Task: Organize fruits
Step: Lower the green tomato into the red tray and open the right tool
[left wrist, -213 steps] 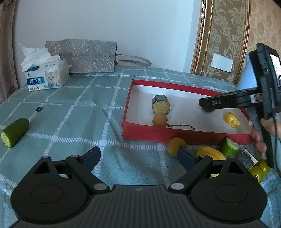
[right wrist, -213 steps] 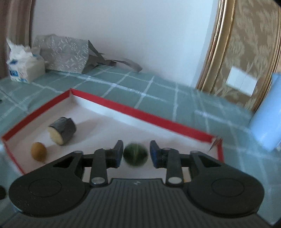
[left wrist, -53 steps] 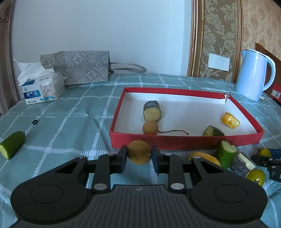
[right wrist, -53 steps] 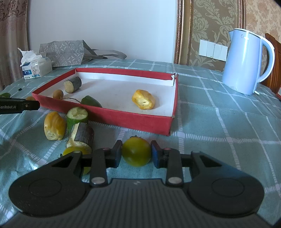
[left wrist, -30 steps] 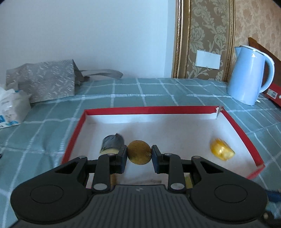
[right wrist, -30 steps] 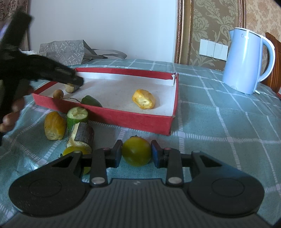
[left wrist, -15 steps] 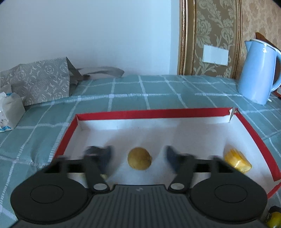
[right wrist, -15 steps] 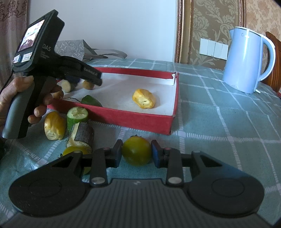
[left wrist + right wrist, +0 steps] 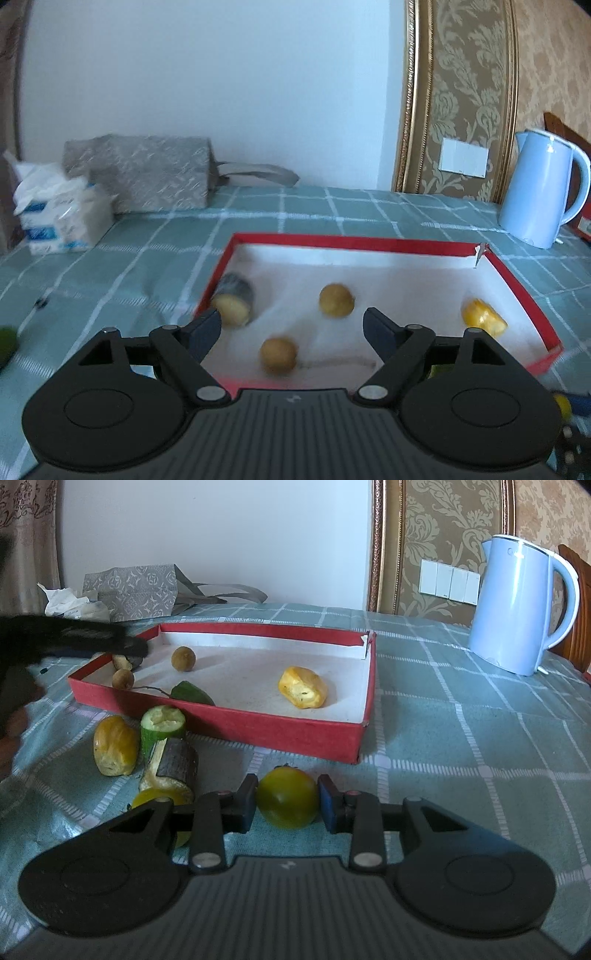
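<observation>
Yellow-green tomato clamped in right tongs, left tongs spread

Red tray, teal checked cloth, blue kettle.

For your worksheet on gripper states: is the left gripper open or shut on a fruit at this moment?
Open. The left gripper has its fingers spread wide with nothing between them; the round brown fruit lies free on the red tray's white floor.
</observation>
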Available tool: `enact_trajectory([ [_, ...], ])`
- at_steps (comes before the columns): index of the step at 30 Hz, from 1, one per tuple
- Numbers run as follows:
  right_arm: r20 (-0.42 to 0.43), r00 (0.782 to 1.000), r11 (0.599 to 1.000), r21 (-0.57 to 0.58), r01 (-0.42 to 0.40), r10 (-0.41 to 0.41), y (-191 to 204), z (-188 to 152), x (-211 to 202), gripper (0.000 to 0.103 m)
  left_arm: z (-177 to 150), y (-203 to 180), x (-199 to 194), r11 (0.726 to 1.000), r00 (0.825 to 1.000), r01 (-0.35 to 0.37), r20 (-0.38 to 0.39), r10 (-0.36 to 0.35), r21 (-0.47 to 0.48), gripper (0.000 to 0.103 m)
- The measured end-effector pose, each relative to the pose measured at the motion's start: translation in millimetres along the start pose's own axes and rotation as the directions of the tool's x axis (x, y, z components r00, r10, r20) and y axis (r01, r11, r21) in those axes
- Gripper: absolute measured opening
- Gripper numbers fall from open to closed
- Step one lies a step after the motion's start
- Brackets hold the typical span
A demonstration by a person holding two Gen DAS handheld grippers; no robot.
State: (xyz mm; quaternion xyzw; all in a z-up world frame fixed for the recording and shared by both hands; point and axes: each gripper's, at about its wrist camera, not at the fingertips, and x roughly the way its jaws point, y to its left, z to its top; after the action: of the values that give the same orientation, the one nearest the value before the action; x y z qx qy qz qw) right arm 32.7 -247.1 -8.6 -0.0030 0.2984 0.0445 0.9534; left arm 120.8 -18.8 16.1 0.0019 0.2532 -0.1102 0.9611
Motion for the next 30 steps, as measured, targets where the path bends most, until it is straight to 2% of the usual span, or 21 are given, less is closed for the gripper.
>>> enact_trajectory([
  [7,0.005,1.000,1.000,0.004,-0.001,0.001,-0.6,-0.7,-0.7,0.033,-19.2,21.7,-19.9,0.999,0.999,-0.025,-0.042,0.024,-0.024,0.084],
  [12,0.010,1.000,1.000,0.009,0.005,-0.005,-1.5,-0.8,-1.7,0.033,-26.7,28.0,-16.0,0.998,0.995,-0.056,-0.085,0.054,-0.017,0.085],
  [18,0.079,0.997,1.000,-0.006,0.014,-0.014,0.8,2.7,-15.5,0.033,-29.4,26.4,-9.0,0.996,0.989,-0.093,-0.114,0.093,0.003,0.085],
  [23,0.129,0.991,0.998,-0.045,0.037,-0.031,7.3,32.5,-17.4,0.033,-29.3,23.8,-11.8,0.997,0.991,-0.079,-0.103,0.081,0.015,0.085],
  [30,0.097,0.995,0.998,-0.062,0.026,-0.019,12.2,79.0,35.3,0.033,-28.7,22.1,-11.8,0.998,0.992,-0.065,-0.105,0.066,0.015,0.085],
])
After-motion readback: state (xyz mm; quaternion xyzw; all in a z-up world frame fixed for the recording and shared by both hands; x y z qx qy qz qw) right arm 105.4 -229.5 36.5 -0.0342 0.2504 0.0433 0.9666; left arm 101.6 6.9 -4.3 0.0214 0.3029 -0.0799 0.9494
